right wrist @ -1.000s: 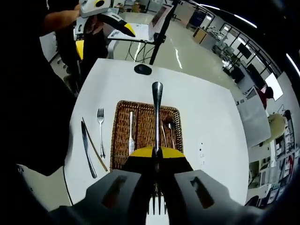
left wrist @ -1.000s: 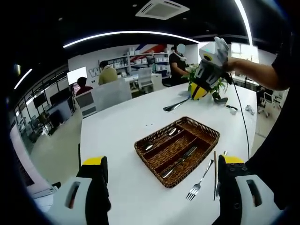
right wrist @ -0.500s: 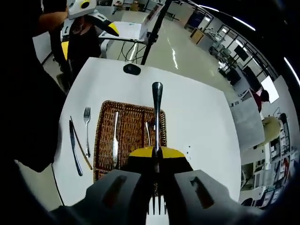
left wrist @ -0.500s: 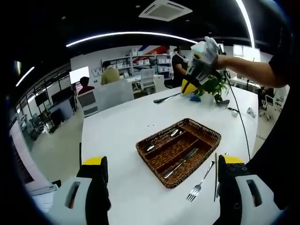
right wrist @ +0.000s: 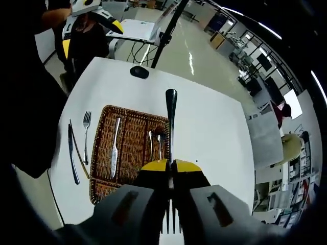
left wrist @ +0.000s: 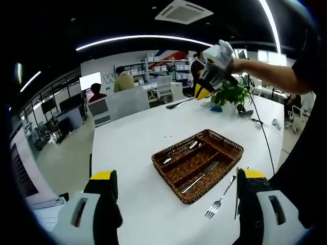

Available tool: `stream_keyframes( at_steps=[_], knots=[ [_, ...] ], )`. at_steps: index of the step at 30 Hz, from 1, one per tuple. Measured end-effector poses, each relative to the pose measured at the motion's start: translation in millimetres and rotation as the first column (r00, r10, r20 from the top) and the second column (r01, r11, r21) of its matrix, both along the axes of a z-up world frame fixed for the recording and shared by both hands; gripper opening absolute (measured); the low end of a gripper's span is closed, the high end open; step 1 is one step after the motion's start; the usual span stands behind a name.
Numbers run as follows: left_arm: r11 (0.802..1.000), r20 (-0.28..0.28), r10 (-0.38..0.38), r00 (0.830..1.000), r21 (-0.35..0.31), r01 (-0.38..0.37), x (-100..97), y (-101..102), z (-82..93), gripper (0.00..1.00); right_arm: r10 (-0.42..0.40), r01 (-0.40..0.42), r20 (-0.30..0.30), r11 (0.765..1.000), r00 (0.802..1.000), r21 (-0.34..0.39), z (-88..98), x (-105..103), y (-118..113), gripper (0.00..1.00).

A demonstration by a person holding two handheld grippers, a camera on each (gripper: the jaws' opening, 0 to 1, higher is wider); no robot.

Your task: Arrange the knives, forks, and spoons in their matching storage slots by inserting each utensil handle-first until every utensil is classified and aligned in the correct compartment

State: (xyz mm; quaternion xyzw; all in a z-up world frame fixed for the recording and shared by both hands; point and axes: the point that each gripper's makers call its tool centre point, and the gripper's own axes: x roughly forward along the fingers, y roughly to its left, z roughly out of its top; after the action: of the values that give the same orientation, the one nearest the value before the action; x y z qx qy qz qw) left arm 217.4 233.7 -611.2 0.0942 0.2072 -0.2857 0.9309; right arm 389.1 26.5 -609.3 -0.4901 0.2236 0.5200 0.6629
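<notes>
Right hand-held gripper [right wrist: 170, 166] clamps a slim silver fork [right wrist: 170, 122] (handle forward); left hand-held gripper [left wrist: 173, 178] gapes.

Fork [right wrist: 170, 153] midsection hidden between hand-held gripper jaws.

bright, even light from ceiling strips [left wrist: 138, 38] above the left gripper; glare streaks the floor [right wrist: 191, 56] beyond the right gripper; fisheye bending at edges, centre sharp.
</notes>
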Motion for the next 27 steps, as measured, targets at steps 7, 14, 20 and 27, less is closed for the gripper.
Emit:
stream_keyframes(
  at_steps=[7,14,20,27],
  knots=[
    [1.000,0.002,0.015,1.000,-0.007,-0.015,-1.7,6,0.2,1.00,-0.003,0.002,-0.010,1.000,1.000,-0.018,-25.8,-1,4,0.00],
    [1.000,0.000,0.020,1.000,-0.004,-0.020,-3.2,11,0.4,1.00,0.002,-0.003,-0.035,1.000,0.999,-0.026,-49.6,-4,9,0.01],
    [1.000,0.002,0.023,1.000,0.001,-0.023,-2.3,15,1.7,1.00,-0.008,0.006,-0.048,0.999,0.999,-0.039,-67.2,-4,6,0.01],
    [1.000,-0.001,0.024,1.000,0.005,-0.024,-3.8,16,1.8,1.00,-0.025,0.022,-0.070,0.999,0.997,-0.034,-83.4,-5,4,0.01]
  ],
)
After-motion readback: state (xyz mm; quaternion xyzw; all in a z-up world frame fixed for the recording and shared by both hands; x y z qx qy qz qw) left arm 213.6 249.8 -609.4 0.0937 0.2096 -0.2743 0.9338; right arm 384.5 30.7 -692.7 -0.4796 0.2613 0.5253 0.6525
